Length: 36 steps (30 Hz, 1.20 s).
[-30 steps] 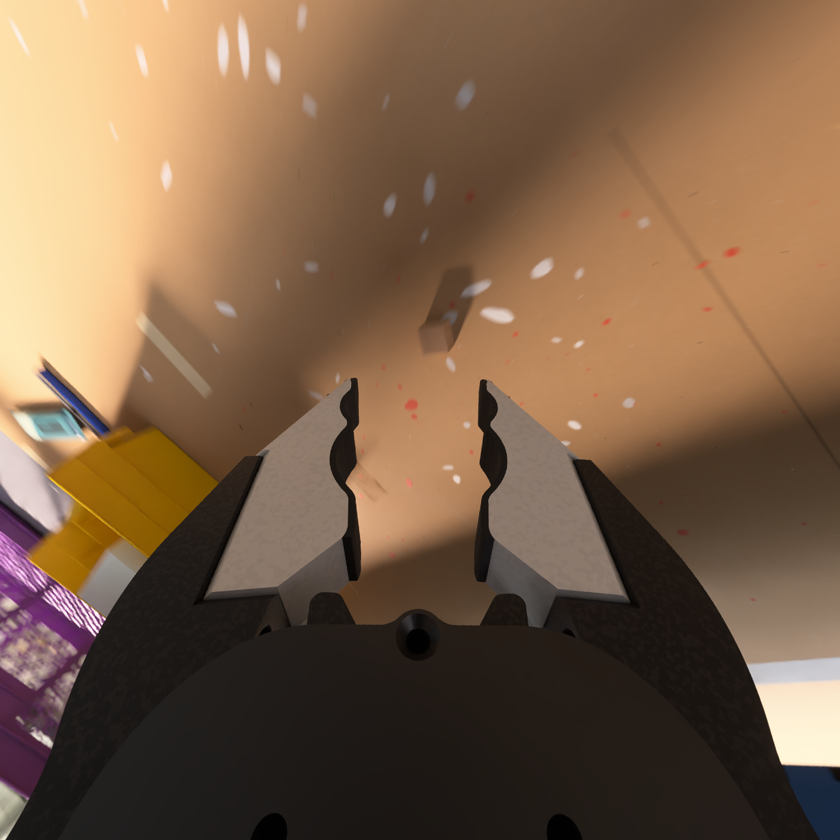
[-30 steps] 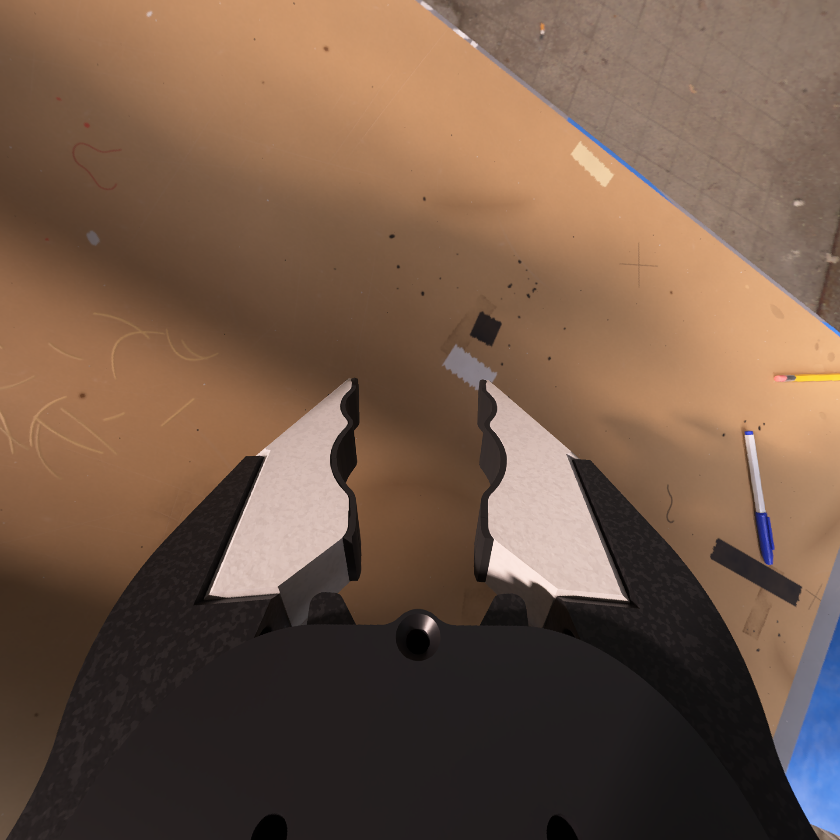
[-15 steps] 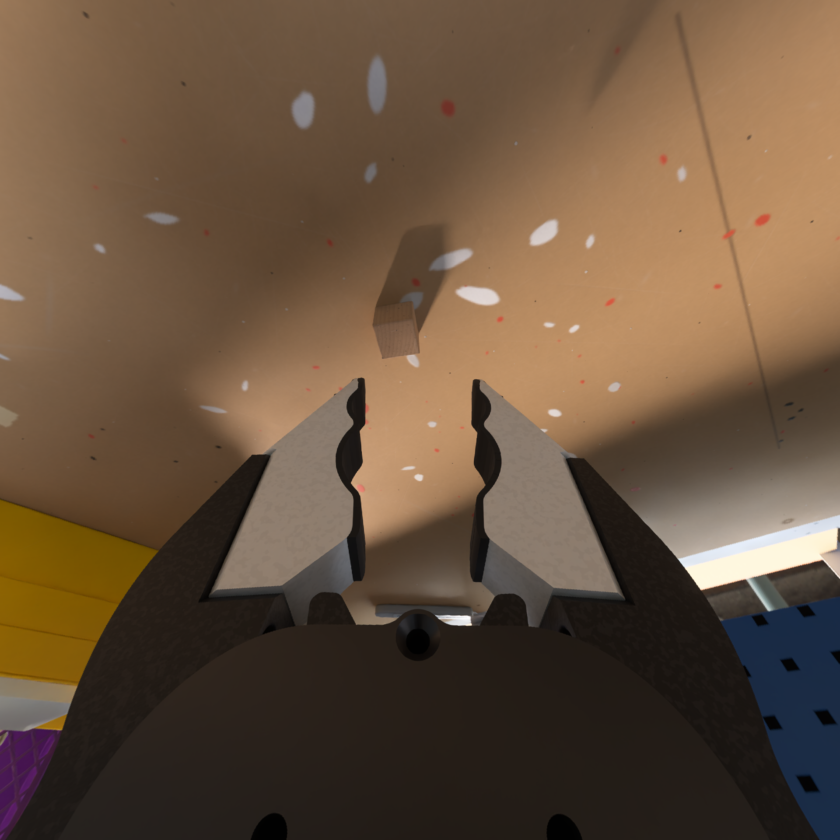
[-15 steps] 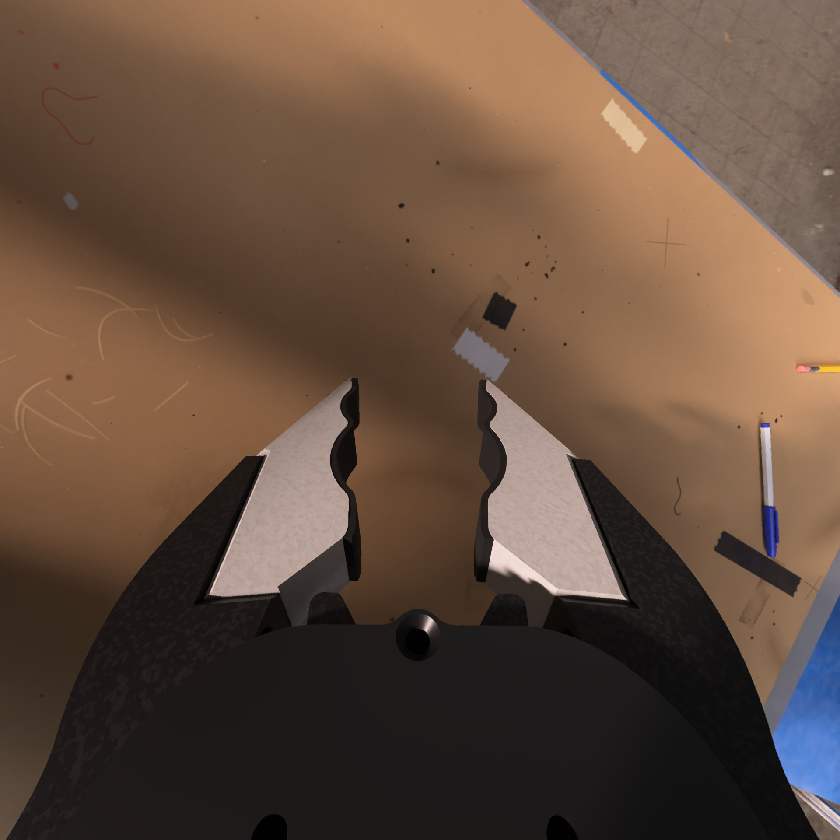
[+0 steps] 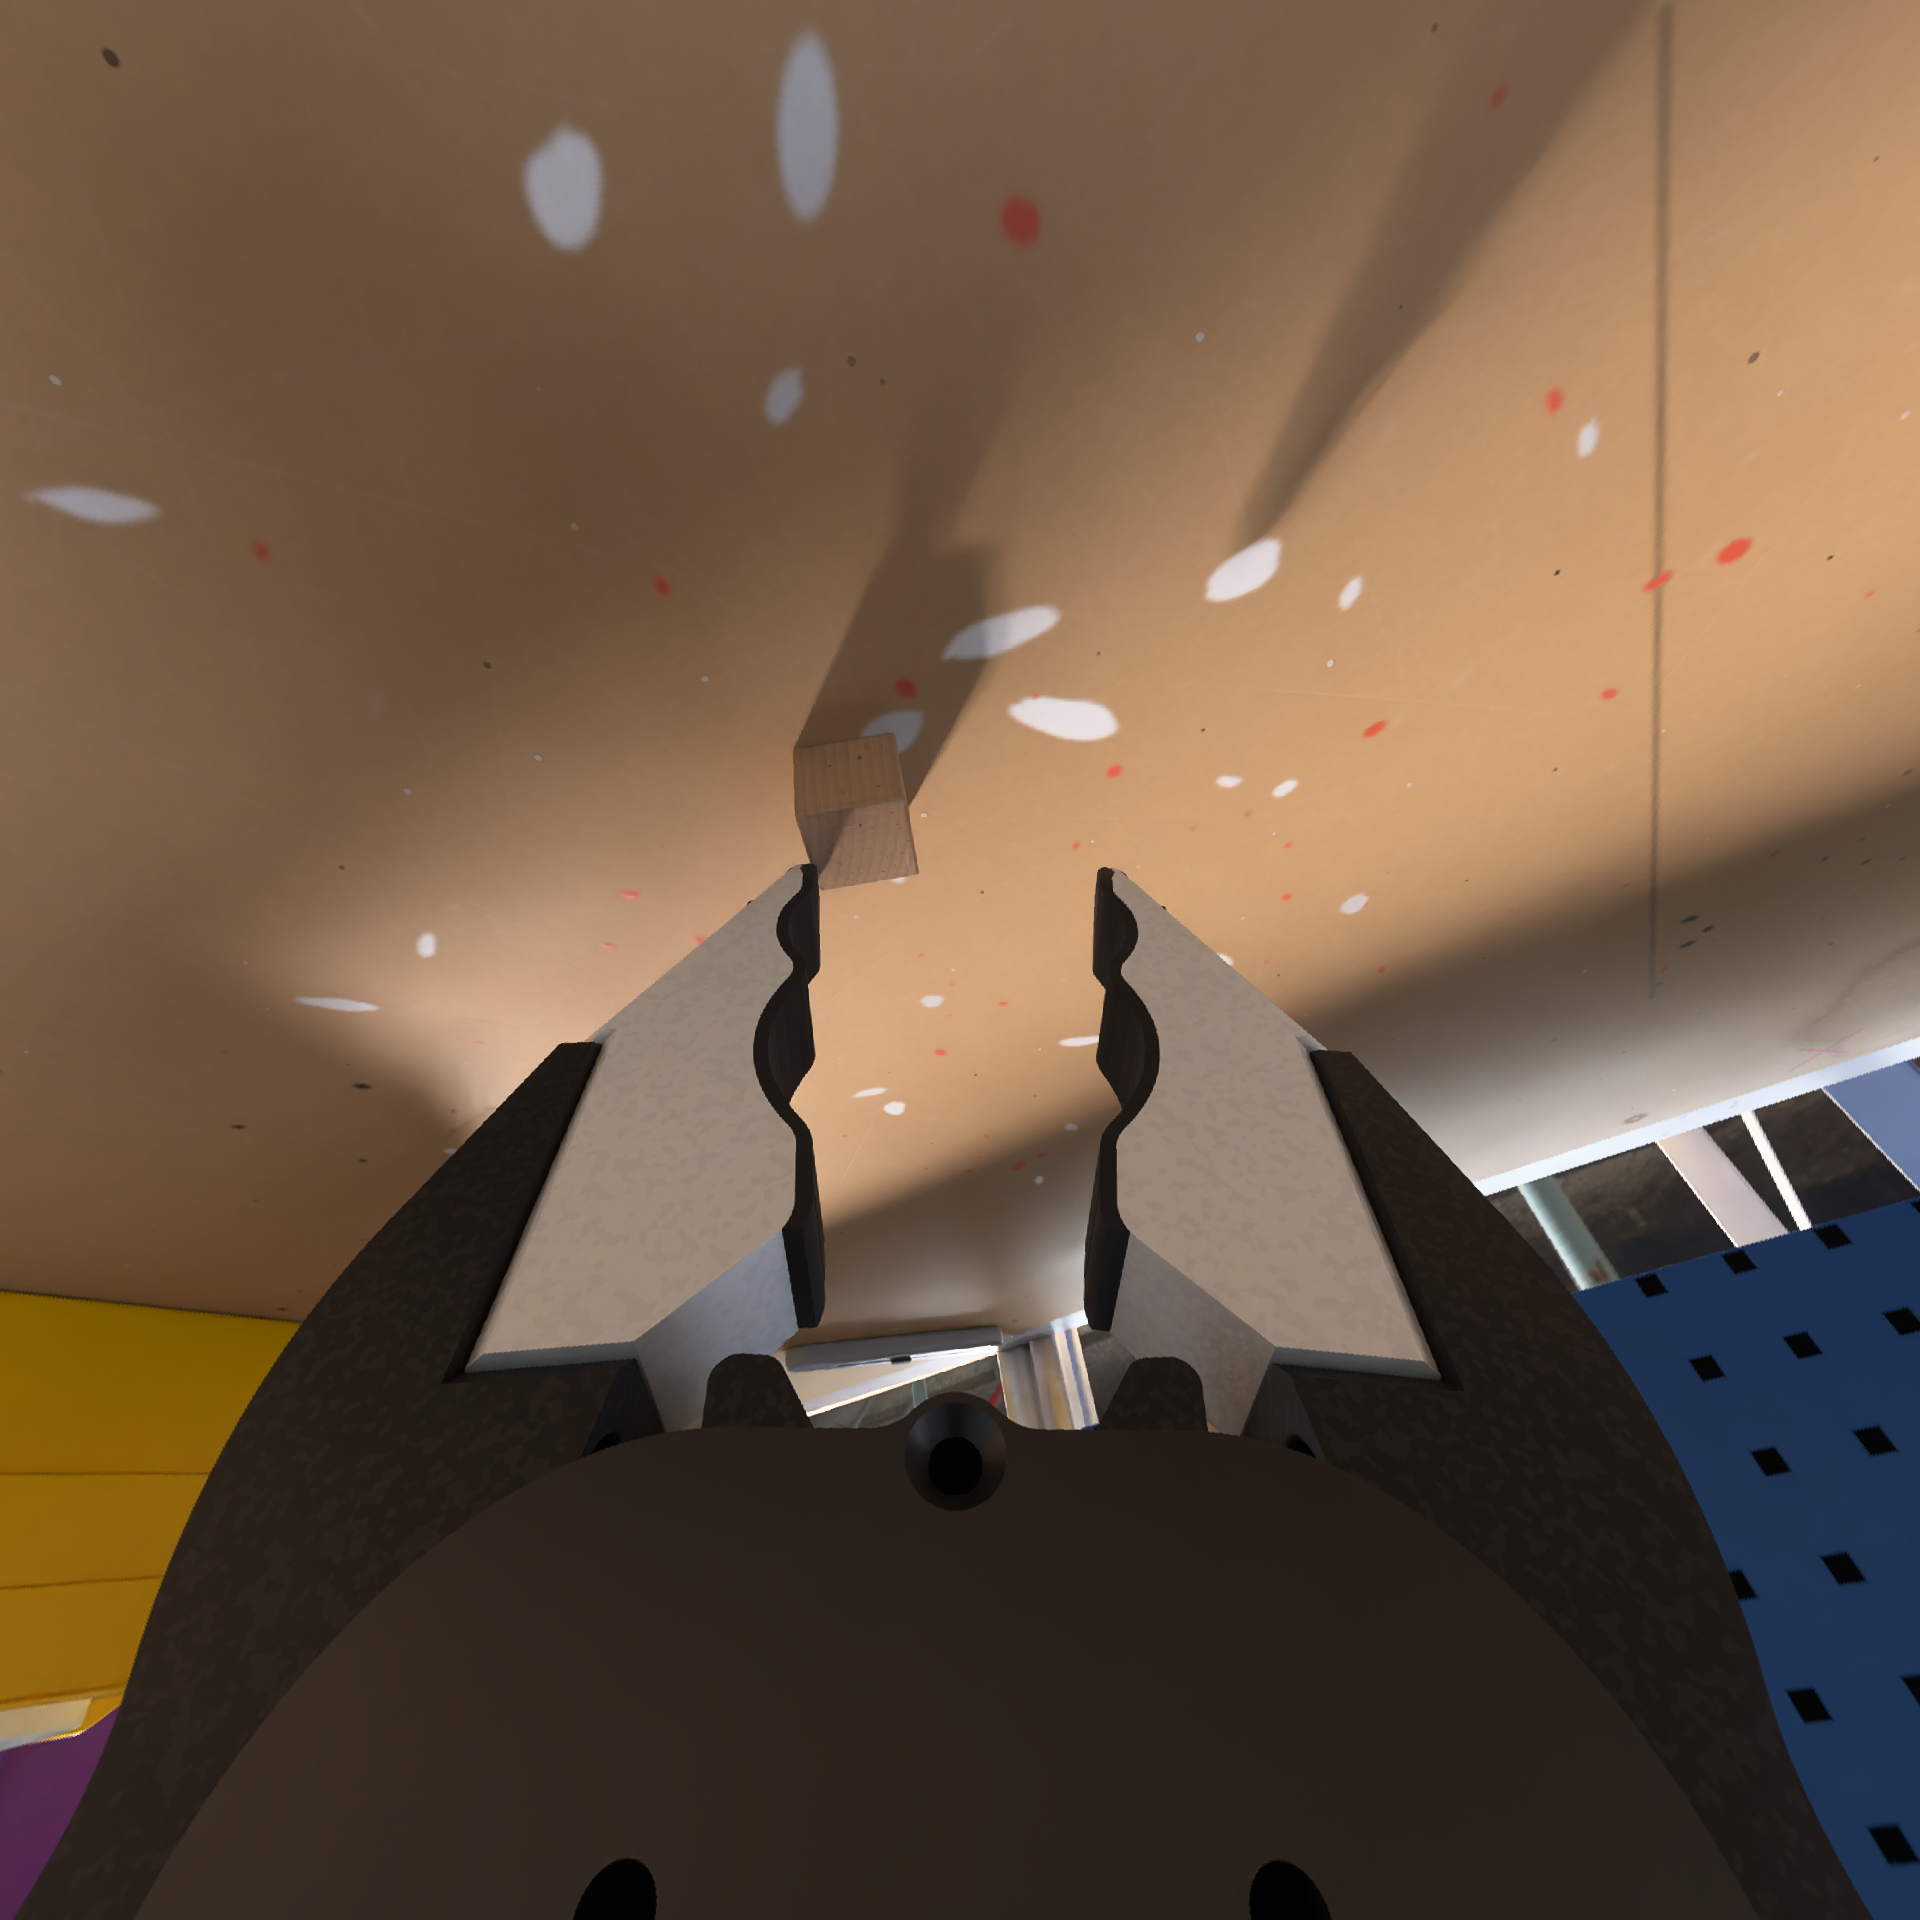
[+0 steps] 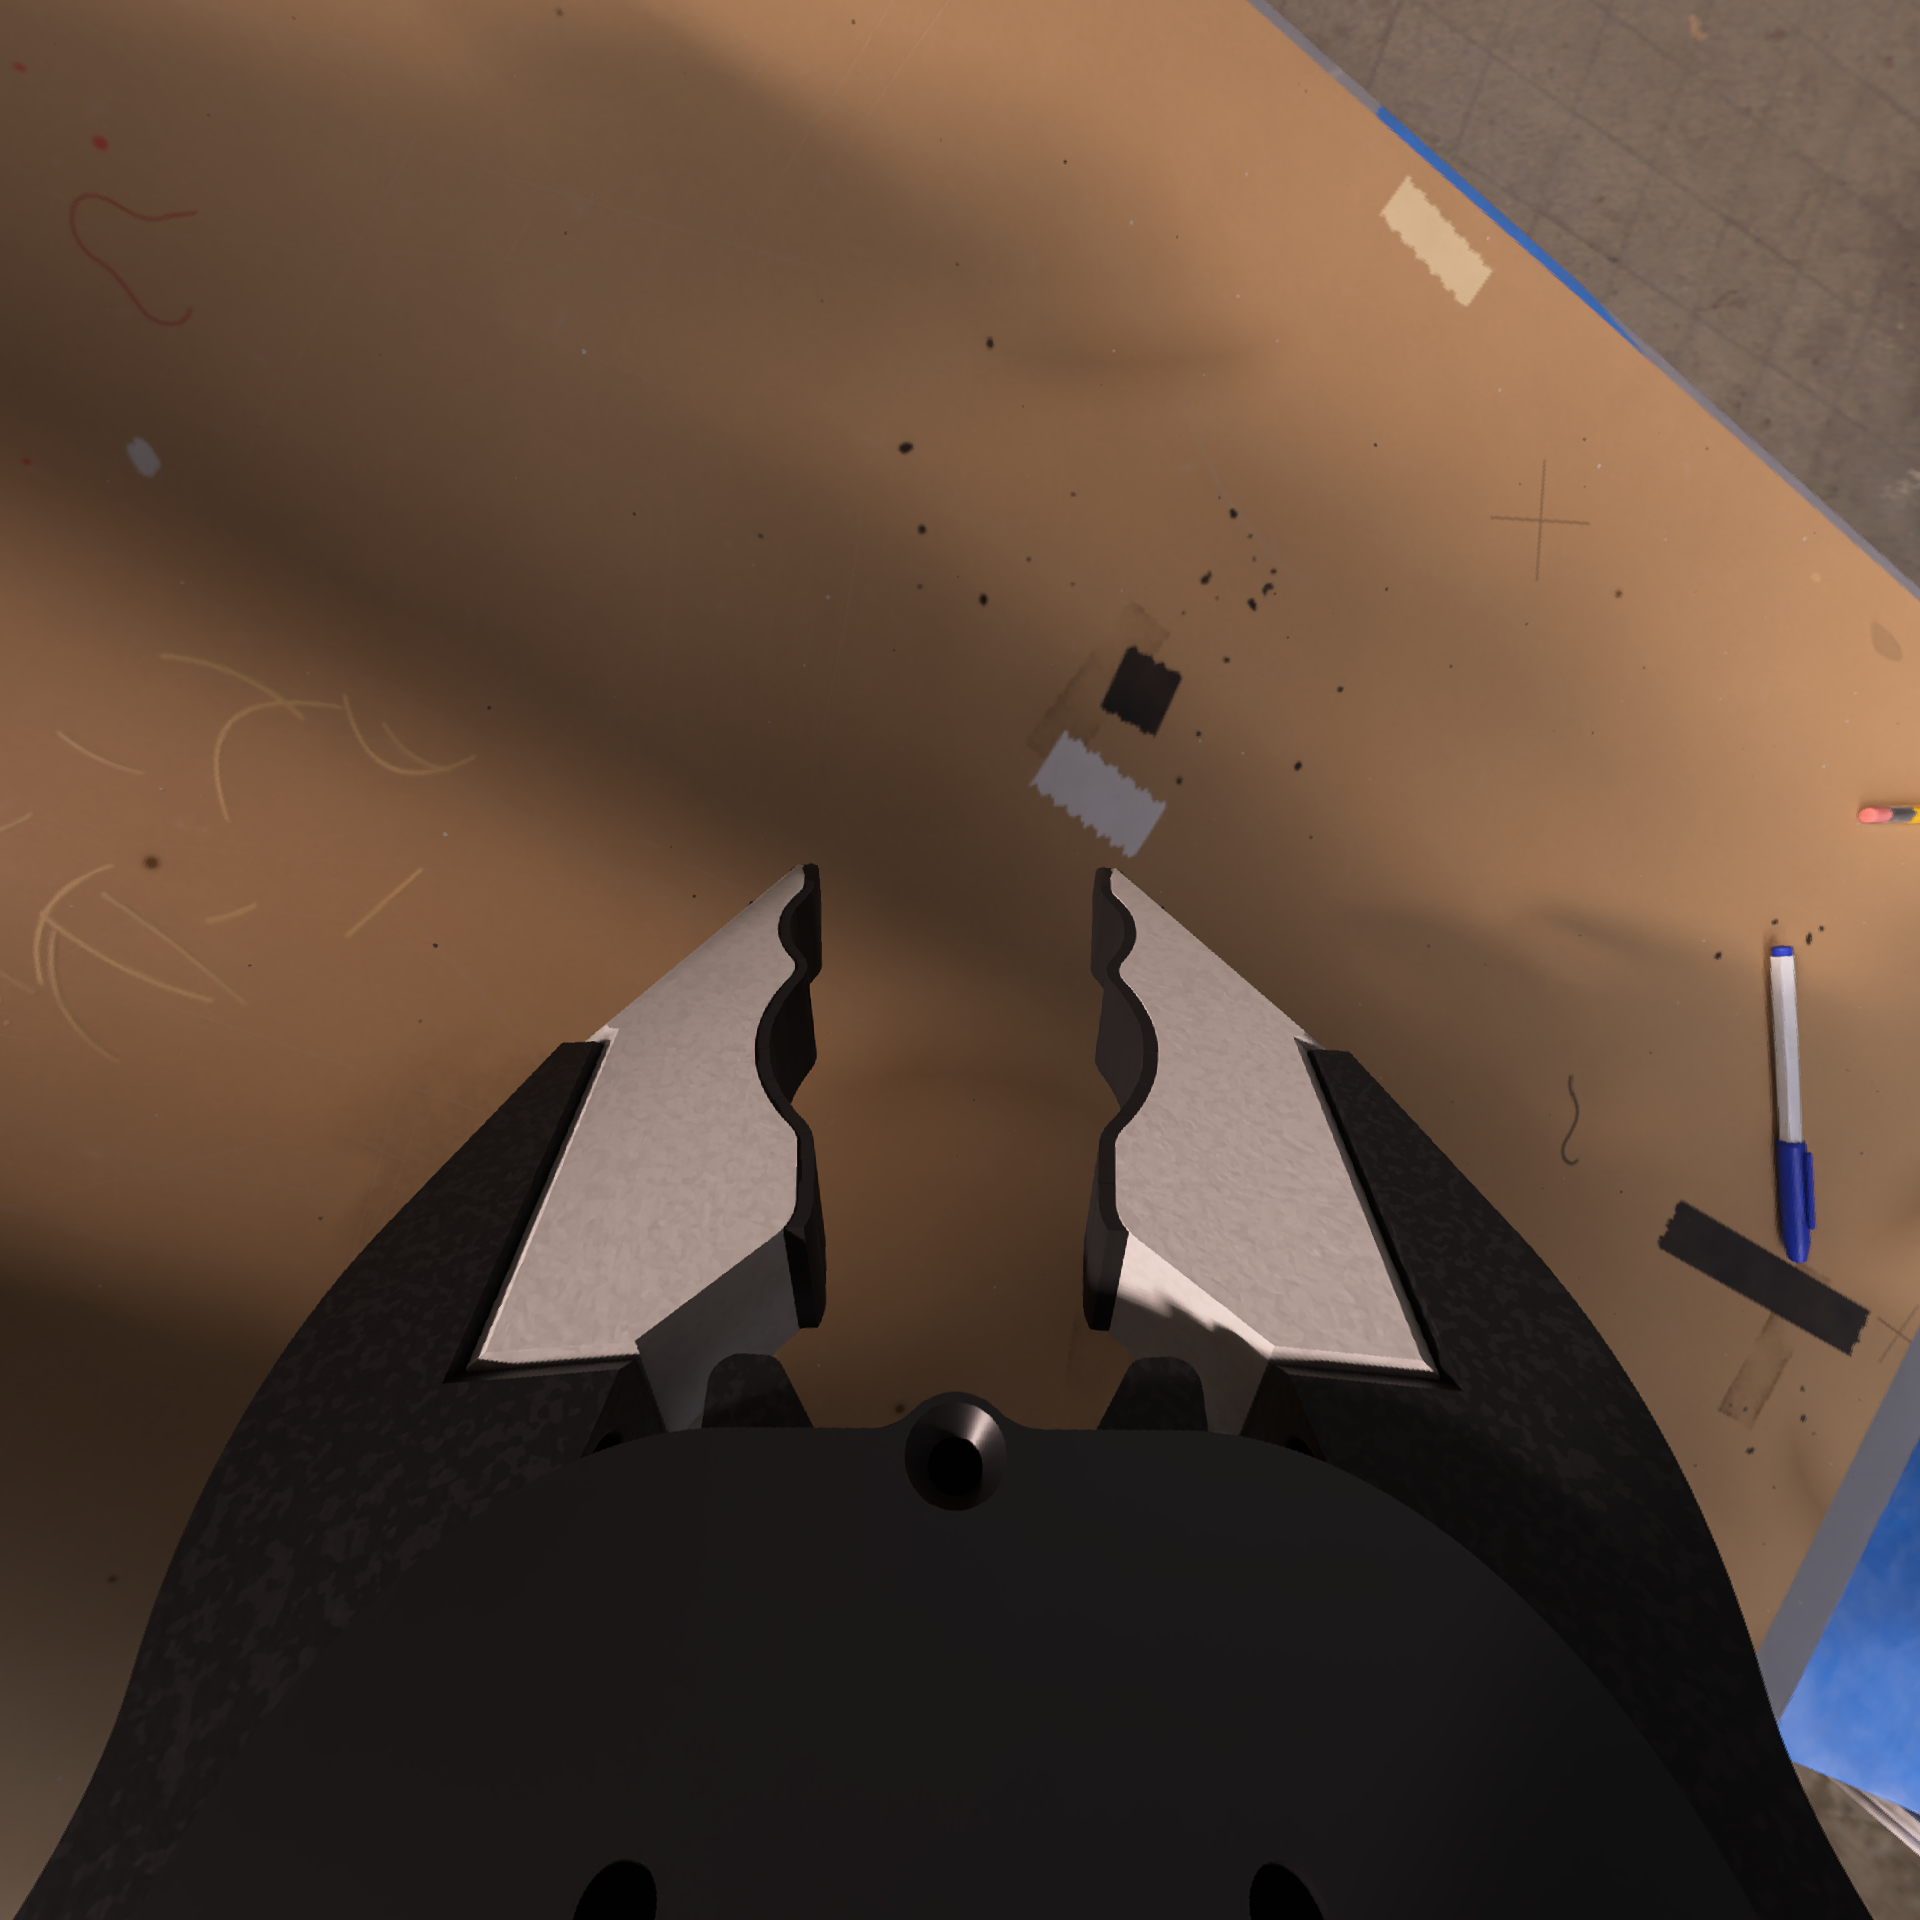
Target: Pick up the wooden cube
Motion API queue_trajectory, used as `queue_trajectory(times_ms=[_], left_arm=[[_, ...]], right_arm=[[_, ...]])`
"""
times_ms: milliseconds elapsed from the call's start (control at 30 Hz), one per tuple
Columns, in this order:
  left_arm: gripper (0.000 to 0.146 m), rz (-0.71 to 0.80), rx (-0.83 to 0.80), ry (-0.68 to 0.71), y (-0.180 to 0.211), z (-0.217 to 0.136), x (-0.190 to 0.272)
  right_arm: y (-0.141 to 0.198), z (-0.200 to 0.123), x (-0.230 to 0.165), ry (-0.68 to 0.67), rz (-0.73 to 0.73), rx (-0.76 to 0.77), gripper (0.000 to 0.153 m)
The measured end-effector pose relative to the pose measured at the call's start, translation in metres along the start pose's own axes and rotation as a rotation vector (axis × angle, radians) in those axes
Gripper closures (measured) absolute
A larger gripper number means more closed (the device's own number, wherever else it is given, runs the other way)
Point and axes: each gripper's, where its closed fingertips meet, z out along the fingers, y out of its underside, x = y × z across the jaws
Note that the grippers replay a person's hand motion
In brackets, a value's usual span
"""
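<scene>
A small wooden cube (image 5: 854,808) sits on the tan tabletop (image 5: 416,623) in the left wrist view, just beyond the tip of my left finger and left of the gap's centre. My left gripper (image 5: 954,875) is open and empty, its fingers apart from the cube. My right gripper (image 6: 954,875) is open and empty above a shadowed part of the same tabletop (image 6: 520,520). The cube does not show in the right wrist view.
White and red paint flecks dot the table around the cube. A yellow box (image 5: 104,1455) lies at lower left and a blue perforated panel (image 5: 1787,1455) at lower right. In the right wrist view, tape pieces (image 6: 1101,795), a blue pen (image 6: 1789,1101) and the table edge (image 6: 1558,270).
My left gripper has swung and moved closer to the cube, which now sits nearer its left fingertip. The right gripper has drifted slightly; the tape pieces shifted in view.
</scene>
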Motion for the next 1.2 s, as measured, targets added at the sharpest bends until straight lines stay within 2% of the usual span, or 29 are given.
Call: queue_trajectory(times_ms=[233, 367, 567, 767, 1200], left_arm=[[0.097, -0.017, -0.015, 0.001, 0.000, 0.000, -0.002], [0.094, -0.060, -0.036, -0.008, 0.001, 0.004, -0.013], [0.124, -0.098, -0.037, 0.013, 0.002, 0.011, -0.017], [0.124, -0.126, -0.021, 0.055, 0.002, 0.011, -0.019], [0.124, -0.181, 0.104, -0.034, 0.005, -0.010, -0.040]], right_arm=[[0.002, 0.001, 0.000, -0.002, -0.003, -0.009, 0.100], [0.003, 0.001, -0.001, -0.004, -0.004, -0.016, 0.100], [0.003, 0.002, -0.001, -0.007, -0.008, -0.020, 0.100], [0.004, 0.003, -0.003, -0.011, -0.012, -0.031, 0.100], [0.007, 0.005, -0.002, -0.020, -0.008, -0.046, 0.100]])
